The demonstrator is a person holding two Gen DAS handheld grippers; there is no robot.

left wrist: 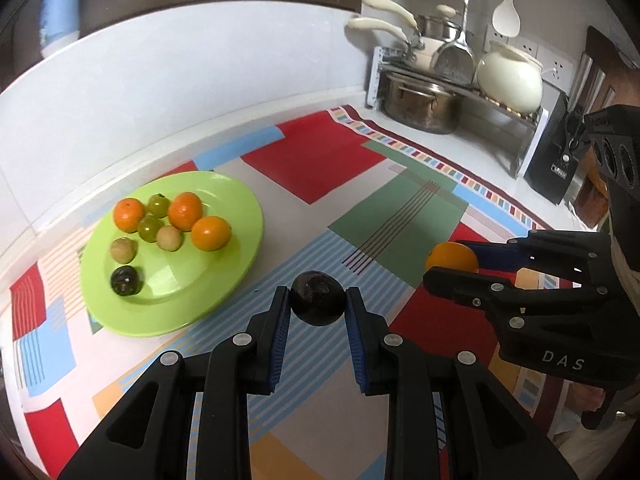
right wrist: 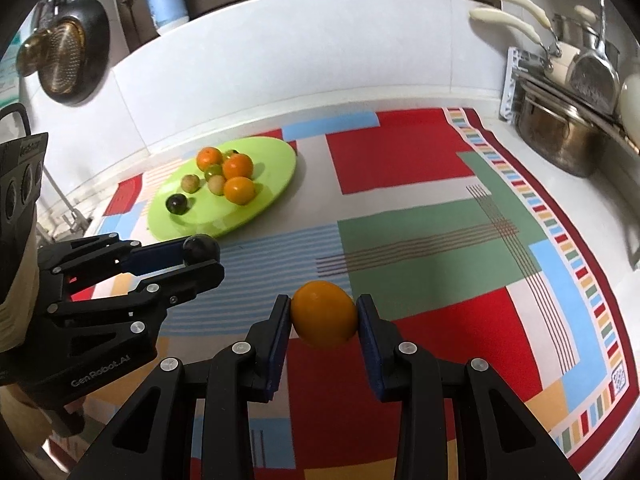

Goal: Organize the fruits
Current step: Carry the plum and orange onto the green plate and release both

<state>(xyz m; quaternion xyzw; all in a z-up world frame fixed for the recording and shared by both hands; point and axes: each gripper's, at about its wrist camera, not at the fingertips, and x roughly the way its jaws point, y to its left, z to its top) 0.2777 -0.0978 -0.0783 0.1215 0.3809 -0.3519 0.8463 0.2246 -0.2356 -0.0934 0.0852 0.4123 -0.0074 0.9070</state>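
My left gripper (left wrist: 318,300) is shut on a dark round fruit (left wrist: 317,298) and holds it above the patterned cloth, just right of the green plate (left wrist: 224,280). My right gripper (right wrist: 324,314) is shut on an orange (right wrist: 324,314) over the cloth's middle. The plate (right wrist: 276,184) holds several fruits: three oranges (left wrist: 211,233), small green and pale fruits (left wrist: 150,228) and one dark fruit (left wrist: 125,280). The right gripper with its orange (left wrist: 452,257) shows in the left wrist view, and the left gripper (right wrist: 202,250) with its dark fruit (right wrist: 201,246) shows in the right wrist view.
A colourful patterned cloth (right wrist: 400,152) covers the counter. A rack with steel pots (left wrist: 420,104), pans and a cream jar (left wrist: 510,78) stands at the back right. A black box (left wrist: 554,160) stands beside it. A white tiled wall runs behind the plate.
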